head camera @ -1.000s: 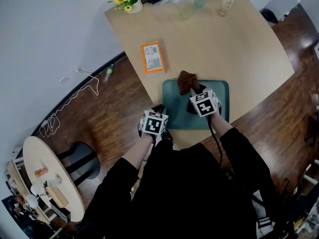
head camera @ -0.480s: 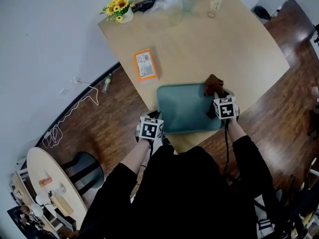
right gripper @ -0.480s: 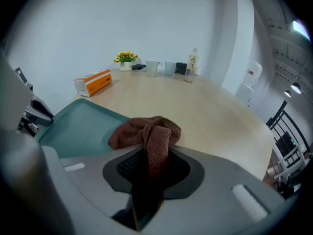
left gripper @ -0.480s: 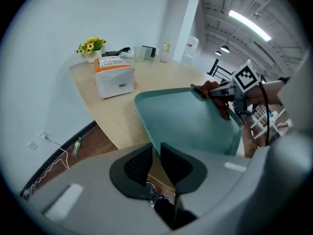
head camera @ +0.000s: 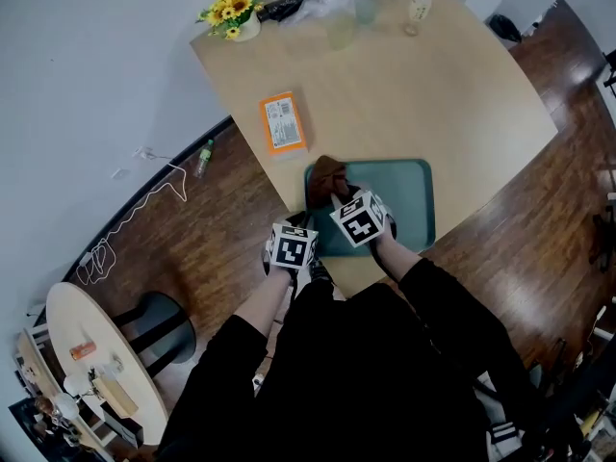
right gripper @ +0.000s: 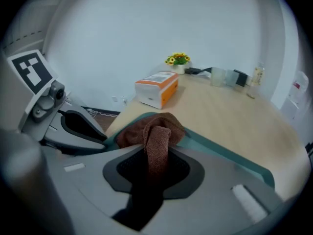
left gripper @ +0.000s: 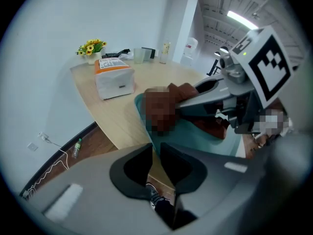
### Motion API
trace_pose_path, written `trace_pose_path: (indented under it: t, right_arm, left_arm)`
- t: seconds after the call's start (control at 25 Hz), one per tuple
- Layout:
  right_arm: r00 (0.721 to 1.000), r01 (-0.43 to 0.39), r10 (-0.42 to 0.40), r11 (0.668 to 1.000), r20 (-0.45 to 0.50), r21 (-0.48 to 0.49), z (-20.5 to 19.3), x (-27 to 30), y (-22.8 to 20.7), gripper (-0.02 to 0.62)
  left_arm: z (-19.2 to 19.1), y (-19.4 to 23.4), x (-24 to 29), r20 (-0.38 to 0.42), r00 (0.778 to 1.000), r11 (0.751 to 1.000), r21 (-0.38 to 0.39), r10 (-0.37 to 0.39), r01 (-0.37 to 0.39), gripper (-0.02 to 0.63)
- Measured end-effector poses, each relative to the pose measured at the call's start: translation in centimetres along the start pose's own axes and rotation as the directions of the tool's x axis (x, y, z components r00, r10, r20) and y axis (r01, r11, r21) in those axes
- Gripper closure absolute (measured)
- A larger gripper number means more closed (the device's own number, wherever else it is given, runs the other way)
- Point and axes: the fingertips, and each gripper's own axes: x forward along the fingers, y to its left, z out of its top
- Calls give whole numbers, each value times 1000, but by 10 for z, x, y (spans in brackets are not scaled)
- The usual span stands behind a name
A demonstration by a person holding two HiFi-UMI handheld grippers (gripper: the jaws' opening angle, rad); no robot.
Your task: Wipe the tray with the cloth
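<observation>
Right gripper view: your right tongs [right gripper: 155, 155] clamp the cloth [right gripper: 152, 127] at the tray's [head camera: 409, 210] left end; open tray stretches rightward. Left tongs [left gripper: 155, 153], nearly closed, pinch its near-left rim.

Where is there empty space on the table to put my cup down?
The bare stretch of table between the orange box, the teal tray and the far cups is free. The far edge by the sunflowers is crowded, and the tray's left end holds the cloth and right gripper.
</observation>
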Motion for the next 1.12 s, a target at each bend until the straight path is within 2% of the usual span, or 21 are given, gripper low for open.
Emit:
trace_pose_path:
  t: [0.16, 0.28, 0.4, 0.56, 0.72, 0.84, 0.96, 1.12]
  right_arm:
    - [997, -74, 75, 996, 11, -53, 12, 11, 37, 511]
    - [998, -61, 62, 996, 7, -72, 8, 11, 36, 512]
    - [1000, -3, 3, 1000, -1, -31, -7, -1, 9, 512]
    - [993, 118, -117, 989, -19, 85, -50, -37, -52, 512]
    - [969, 247, -240, 944, -57, 221, -103, -79, -120, 512]
    - [950, 313, -300, 909, -89, 275, -130, -101, -154, 512]
    - [942, 336, -323, 889, -96, 311, -139, -109, -166, 512]
    - [949, 314, -301, 900, -90, 302, -126, -96, -144, 512]
  left_arm:
    - [1, 1, 0, 17, 1000, 1000, -3, -2, 2, 571]
    - [1, 1, 1, 19, 1000, 1000, 1, -8, 8, 571]
    - [-1, 2, 1, 15, 1000, 1000, -5, -19, 19, 571]
    - [-3, 3, -1, 13, 1000, 1000, -11, -16, 16, 571]
    - [-2, 2, -1, 7, 1000, 1000, -9, -10, 10, 571]
    - [-2, 1, -1, -1, 1000, 1000, -3, -6, 6, 569]
    - [-2, -1, -1, -6, 1000, 1000, 4, -5, 5, 569]
    - [-2, -2, -1, -8, 1000, 1000, 6, -5, 5, 569]
